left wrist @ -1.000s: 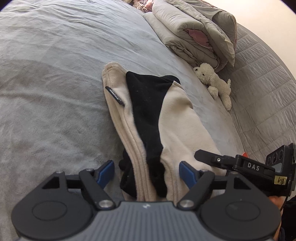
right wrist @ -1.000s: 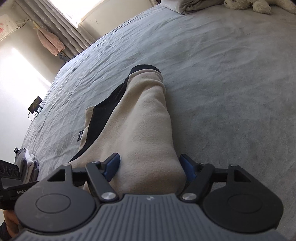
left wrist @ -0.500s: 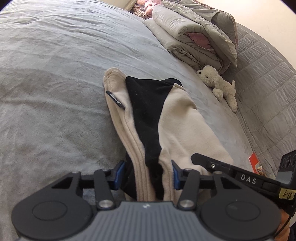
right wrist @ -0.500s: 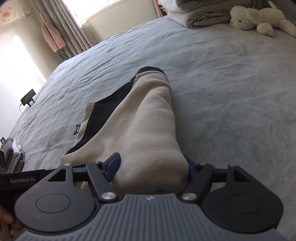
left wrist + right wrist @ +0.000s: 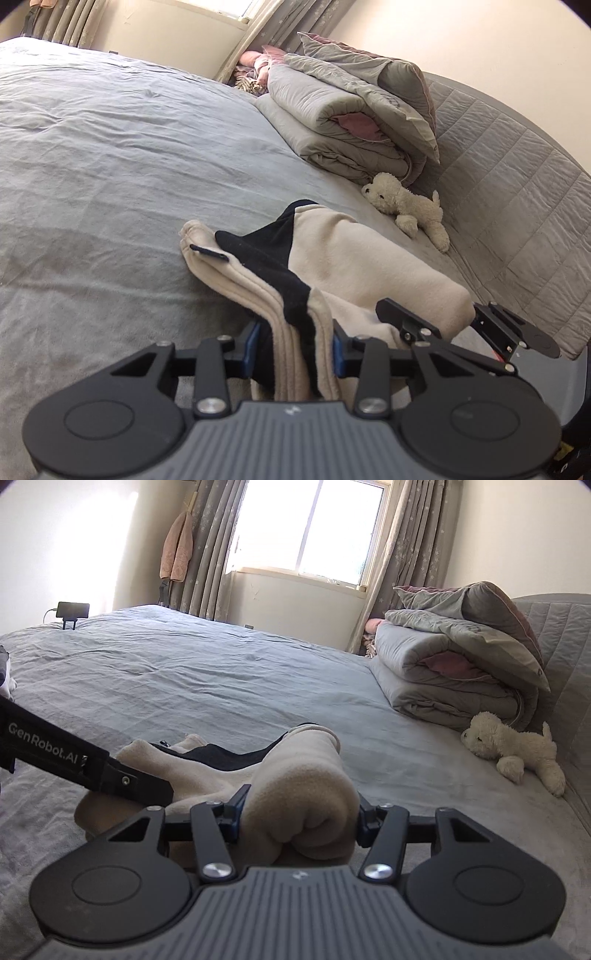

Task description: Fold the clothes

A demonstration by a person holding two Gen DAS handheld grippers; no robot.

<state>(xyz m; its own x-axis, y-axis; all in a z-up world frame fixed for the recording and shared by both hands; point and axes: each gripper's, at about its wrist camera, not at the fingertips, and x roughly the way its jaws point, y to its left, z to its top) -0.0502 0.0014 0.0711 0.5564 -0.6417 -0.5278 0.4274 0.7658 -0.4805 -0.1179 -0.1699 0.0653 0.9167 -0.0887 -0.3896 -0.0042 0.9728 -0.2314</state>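
garment: cream fleece garment with black panel (image 5: 354,258) on near grey bed (image 5: 110,166) | left gripper (image 5: 293,345) closing, pinching layered near edge | right gripper (image 5: 299,818) closing round rolled end | handling: soft, light, bulky; grip stacked hems, layers may slip

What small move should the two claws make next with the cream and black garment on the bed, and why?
Probably lift the near end and carry it toward the far end. The left claw and right claw are each closing on a bunched near end of the garment, while its far end lies on the bed, so the fold is not yet made.
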